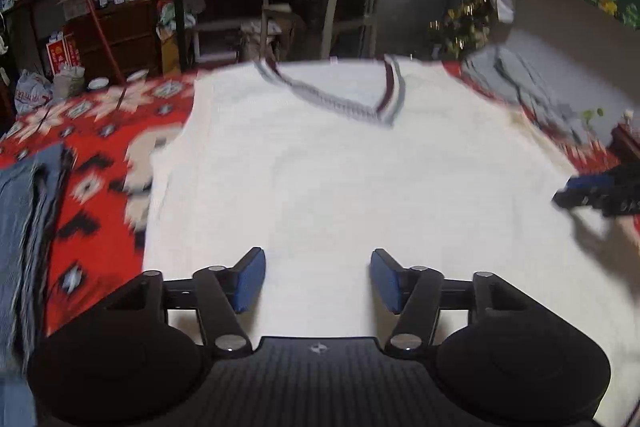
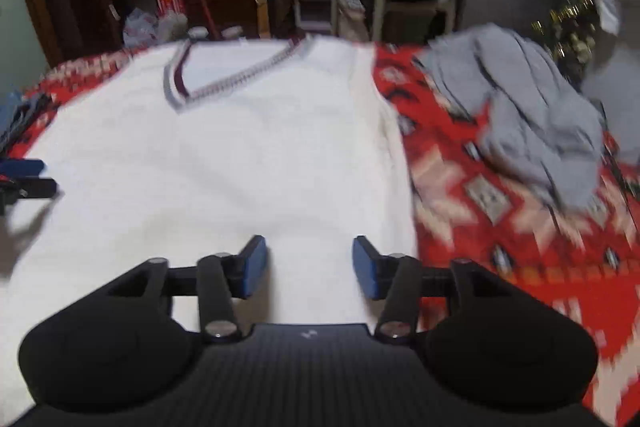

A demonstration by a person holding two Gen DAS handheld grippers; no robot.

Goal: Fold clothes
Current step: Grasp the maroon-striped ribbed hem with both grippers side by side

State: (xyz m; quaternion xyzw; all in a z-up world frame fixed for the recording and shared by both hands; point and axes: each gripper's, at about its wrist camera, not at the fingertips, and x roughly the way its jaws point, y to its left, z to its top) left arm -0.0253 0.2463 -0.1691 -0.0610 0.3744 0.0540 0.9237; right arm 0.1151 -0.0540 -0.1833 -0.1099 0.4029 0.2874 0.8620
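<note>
A white sweater (image 1: 320,167) with a striped V neck lies spread flat on a red patterned cloth (image 2: 500,227), right in front of both claws. The left claw (image 1: 318,277) is wide and holds nothing; it hangs over the sweater's bottom part. The right claw (image 2: 310,267) is wide and empty too, near the sweater's right edge. I think this is the lay-flat step, and a fold would need a grip on an edge. A gray garment (image 2: 528,115) sits crumpled far ahead to the right. Blue cloth (image 1: 24,227) lies off to the left, cut off. Everything is blurry, and the hem is hidden under the claws.
</note>
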